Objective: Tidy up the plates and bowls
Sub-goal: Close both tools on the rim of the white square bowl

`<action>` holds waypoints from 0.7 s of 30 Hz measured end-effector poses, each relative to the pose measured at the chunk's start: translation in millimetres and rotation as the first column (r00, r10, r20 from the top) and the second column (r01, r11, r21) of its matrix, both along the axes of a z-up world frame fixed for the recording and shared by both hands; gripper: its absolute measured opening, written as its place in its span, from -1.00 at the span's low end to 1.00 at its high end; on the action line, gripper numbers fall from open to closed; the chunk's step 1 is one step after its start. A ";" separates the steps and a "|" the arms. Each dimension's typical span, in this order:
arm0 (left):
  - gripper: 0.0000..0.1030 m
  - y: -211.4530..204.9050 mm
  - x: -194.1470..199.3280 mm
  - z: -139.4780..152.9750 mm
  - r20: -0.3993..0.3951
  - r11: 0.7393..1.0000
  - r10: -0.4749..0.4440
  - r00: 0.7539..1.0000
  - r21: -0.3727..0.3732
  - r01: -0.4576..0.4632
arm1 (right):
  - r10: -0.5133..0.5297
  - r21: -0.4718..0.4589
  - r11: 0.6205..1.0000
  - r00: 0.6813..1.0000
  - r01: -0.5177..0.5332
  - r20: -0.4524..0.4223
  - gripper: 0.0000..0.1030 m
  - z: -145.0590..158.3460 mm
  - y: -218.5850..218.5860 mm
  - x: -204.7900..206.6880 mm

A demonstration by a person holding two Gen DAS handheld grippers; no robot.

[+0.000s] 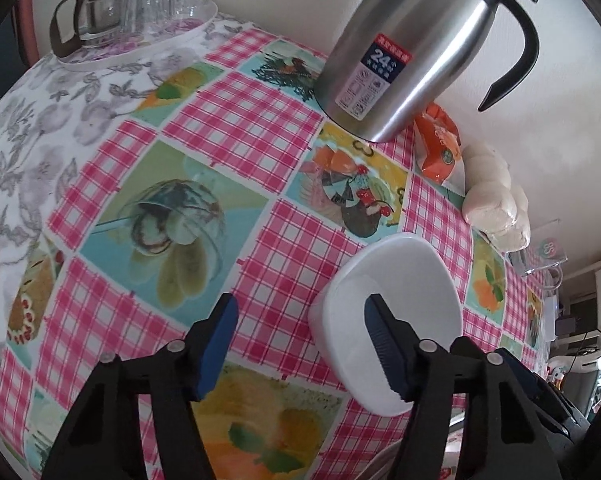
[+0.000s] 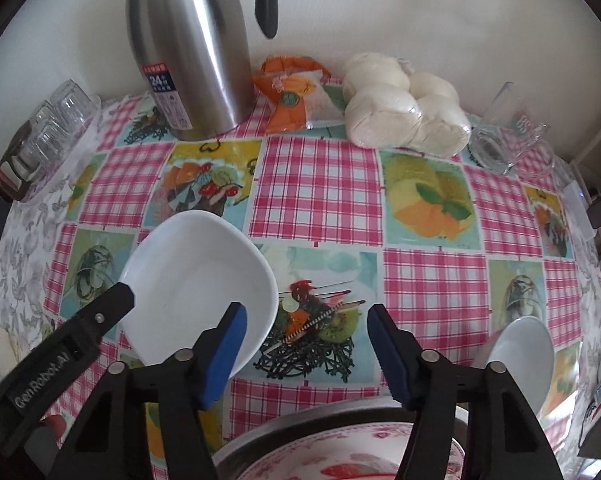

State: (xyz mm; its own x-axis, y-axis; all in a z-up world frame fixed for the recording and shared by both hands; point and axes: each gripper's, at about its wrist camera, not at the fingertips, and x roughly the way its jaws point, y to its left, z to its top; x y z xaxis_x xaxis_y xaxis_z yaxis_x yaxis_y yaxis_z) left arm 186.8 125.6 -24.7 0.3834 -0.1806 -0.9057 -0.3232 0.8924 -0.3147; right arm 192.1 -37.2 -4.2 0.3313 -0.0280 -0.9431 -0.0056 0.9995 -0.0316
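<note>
A white square bowl [image 1: 396,280] sits on the checked tablecloth; in the right wrist view it [image 2: 196,276] lies left of centre. My left gripper [image 1: 300,344] is open, its right finger [image 1: 384,344] reaching inside the bowl past the rim, the left finger outside on the cloth. My right gripper [image 2: 304,344] is open and empty, just right of the bowl. Below it a red-flowered plate [image 2: 340,456] rests in a metal dish [image 2: 300,416]. A small white bowl [image 2: 524,352] stands at the right.
A steel thermos jug [image 2: 192,44] [image 1: 412,52], an orange packet [image 2: 296,96] and a bag of white buns [image 2: 404,108] stand along the back wall. A tray of upturned glasses [image 1: 140,12] is far left. A glass mug [image 2: 504,136] is far right.
</note>
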 end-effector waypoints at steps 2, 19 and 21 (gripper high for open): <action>0.27 -2.6 4.2 -4.7 -0.006 1.000 -0.006 1.000 0.004 0.006 | 0.005 -0.006 1.000 1.000 -0.005 -0.013 0.17 -3.5 2.9 4.3; -0.28 -8.6 22.7 -37.4 -0.051 0.999 -0.020 0.999 -0.044 0.018 | 0.042 -0.033 0.998 0.990 -0.047 -0.134 -0.31 -43.1 19.5 31.7; -0.34 -9.2 23.5 -40.9 -0.053 0.998 -0.020 0.998 -0.062 0.017 | 0.040 -0.033 0.998 0.988 -0.046 -0.146 -0.35 -47.0 19.0 33.1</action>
